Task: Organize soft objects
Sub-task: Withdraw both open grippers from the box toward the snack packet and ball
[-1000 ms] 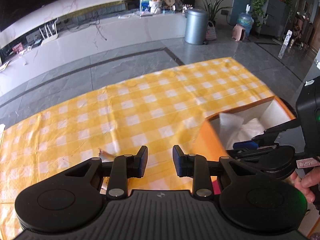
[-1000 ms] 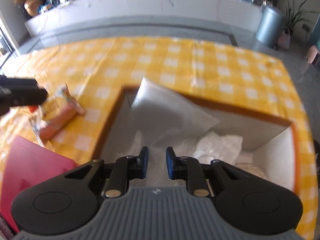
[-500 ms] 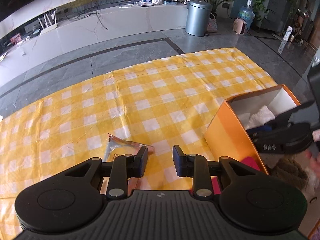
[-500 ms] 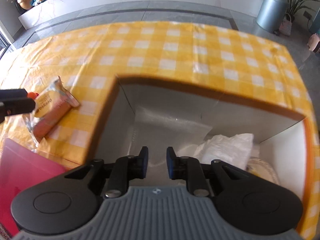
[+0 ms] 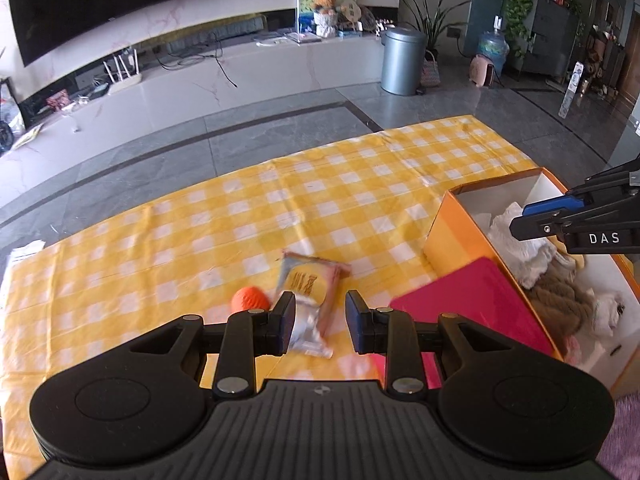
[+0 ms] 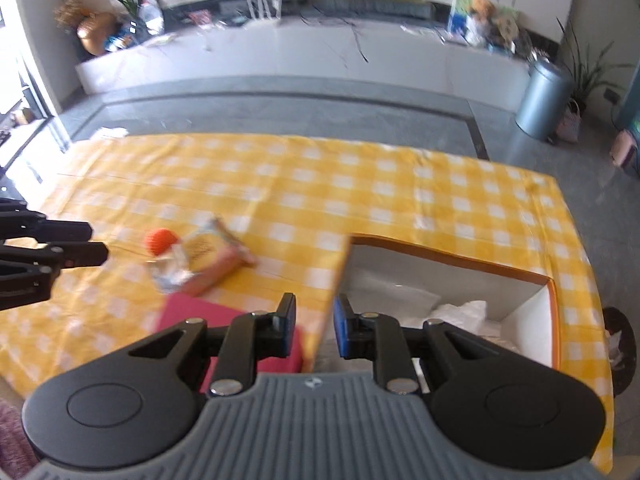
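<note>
Left wrist view: the left gripper (image 5: 317, 322) hangs above the yellow checked tablecloth (image 5: 200, 232) with its jaws parted and nothing between the pads. Below the gap lies a snack packet (image 5: 310, 300), slanting from six toward one o'clock. An orange ball (image 5: 250, 300) sits on the cloth just beside the packet, at nine o'clock from it. At three o'clock from the packet a red lid (image 5: 472, 304) leans against the near side of the orange box (image 5: 440, 232). Inside the box lie a white cloth (image 5: 516, 240), a brown fuzzy item (image 5: 560, 300) and another small white thing. The right gripper (image 5: 552, 216) reaches in from three o'clock, above the box.

Right wrist view, somewhat blurred: the right gripper (image 6: 314, 330) is released, its jaws a small way apart and empty, poised over the left wall of the orange box (image 6: 552, 320). The white cloth (image 6: 464, 312) lies in the box at two o'clock. The snack packet (image 6: 204, 260) and orange ball (image 6: 160, 240) rest at ten o'clock, the red lid (image 6: 192, 312) at nine. The left gripper (image 6: 92, 244) enters from the nine o'clock edge.
</note>
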A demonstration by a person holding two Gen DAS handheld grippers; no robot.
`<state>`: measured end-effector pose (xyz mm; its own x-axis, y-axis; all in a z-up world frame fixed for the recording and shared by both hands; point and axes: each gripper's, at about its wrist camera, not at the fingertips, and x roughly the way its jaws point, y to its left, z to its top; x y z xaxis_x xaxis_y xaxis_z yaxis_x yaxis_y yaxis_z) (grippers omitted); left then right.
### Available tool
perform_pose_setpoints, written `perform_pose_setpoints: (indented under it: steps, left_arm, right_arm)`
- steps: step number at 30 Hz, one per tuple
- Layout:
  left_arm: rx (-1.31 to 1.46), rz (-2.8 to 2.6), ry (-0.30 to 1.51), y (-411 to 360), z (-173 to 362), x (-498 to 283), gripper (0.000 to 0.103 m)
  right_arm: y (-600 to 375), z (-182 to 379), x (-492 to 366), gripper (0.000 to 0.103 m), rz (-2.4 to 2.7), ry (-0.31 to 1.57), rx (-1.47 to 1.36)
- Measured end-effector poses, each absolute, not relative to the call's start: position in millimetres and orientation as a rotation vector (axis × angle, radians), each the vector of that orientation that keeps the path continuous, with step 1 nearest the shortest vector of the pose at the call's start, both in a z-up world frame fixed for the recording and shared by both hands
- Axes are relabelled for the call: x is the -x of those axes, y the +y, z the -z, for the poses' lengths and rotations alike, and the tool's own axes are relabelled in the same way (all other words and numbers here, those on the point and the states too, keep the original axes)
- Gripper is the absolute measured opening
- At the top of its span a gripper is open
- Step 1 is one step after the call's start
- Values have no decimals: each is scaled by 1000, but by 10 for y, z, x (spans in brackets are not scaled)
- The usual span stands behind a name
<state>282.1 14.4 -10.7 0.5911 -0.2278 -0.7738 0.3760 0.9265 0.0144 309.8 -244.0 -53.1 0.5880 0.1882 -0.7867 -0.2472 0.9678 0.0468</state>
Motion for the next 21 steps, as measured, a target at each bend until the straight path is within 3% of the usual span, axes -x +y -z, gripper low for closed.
perform_pose_setpoints:
  steps: [6,21]
  left_arm:
    - [-216,349,849,335,66,-2321,33]
    - [-90,331,747,808,299,-1370,33]
  right_arm:
    - [-2058,456,-2636,20,-328,889,71]
    - [-1433,853,-1456,39,-322,827,-4]
